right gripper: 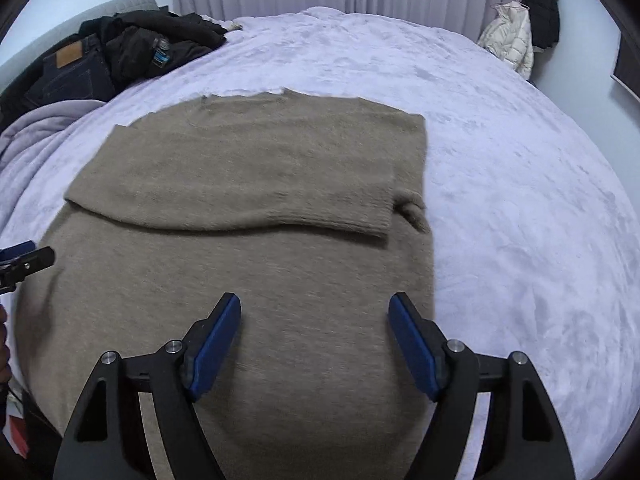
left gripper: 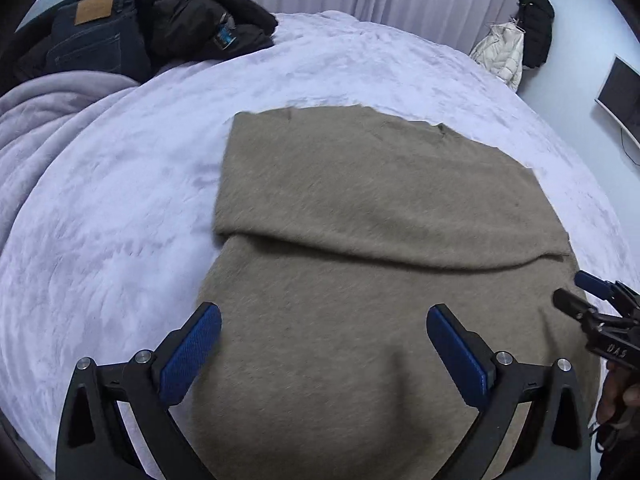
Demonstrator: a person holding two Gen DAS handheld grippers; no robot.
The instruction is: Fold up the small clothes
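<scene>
A tan fuzzy sweater (left gripper: 360, 260) lies flat on the pale lilac bed, with a sleeve folded across its upper part; it also shows in the right wrist view (right gripper: 248, 240). My left gripper (left gripper: 324, 322) is open and empty, hovering over the sweater's lower left part. My right gripper (right gripper: 315, 312) is open and empty over the sweater's lower right part. The right gripper's tips (left gripper: 576, 292) show at the right edge of the left wrist view. The left gripper's tips (right gripper: 28, 258) show at the left edge of the right wrist view.
The lilac bedspread (left gripper: 120, 200) surrounds the sweater. A pile of jeans and dark clothes (left gripper: 140, 28) lies at the far left, with a bunched lilac blanket (left gripper: 36, 120) below it. Jackets (left gripper: 520, 40) hang at the far right by the curtains. A monitor (left gripper: 620, 96) is on the wall.
</scene>
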